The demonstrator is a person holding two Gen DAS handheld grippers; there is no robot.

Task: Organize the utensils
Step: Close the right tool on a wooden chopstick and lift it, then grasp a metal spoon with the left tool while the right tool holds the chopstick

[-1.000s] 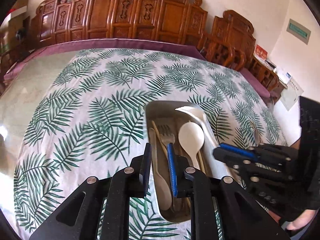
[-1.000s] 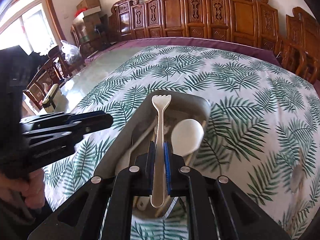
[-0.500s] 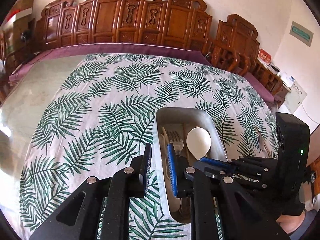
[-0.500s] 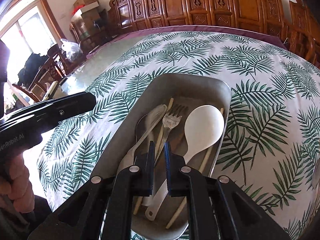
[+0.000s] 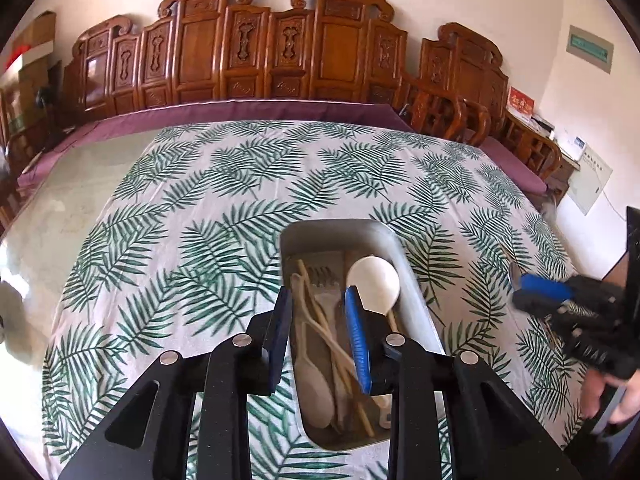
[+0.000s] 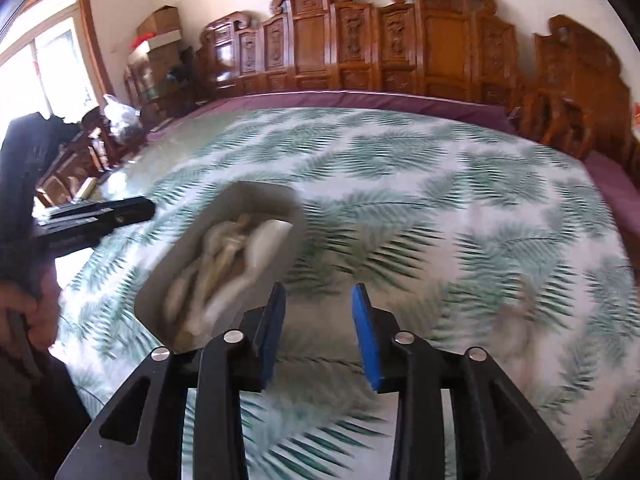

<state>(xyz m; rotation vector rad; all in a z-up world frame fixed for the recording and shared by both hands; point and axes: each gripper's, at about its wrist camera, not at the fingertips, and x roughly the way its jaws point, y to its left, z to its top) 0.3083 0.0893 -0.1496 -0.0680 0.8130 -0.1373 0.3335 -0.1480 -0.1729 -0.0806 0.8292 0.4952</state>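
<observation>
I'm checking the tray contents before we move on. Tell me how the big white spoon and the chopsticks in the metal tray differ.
The white spoon has a broad round bowl; the chopsticks are thin straight sticks. The spoon is white, the chopsticks tan like wood. The spoon lies at the right side of the metal tray, while the chopsticks run diagonally across its middle, over other pale utensils. Both lie flat inside the tray, lengthwise, ungripped.

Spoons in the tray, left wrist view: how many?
2. A white spoon lies along the right side of the tray, bowl at the far end. A beige spoon lies on the left, bowl at the near end. More may be hidden under the pile.
</observation>
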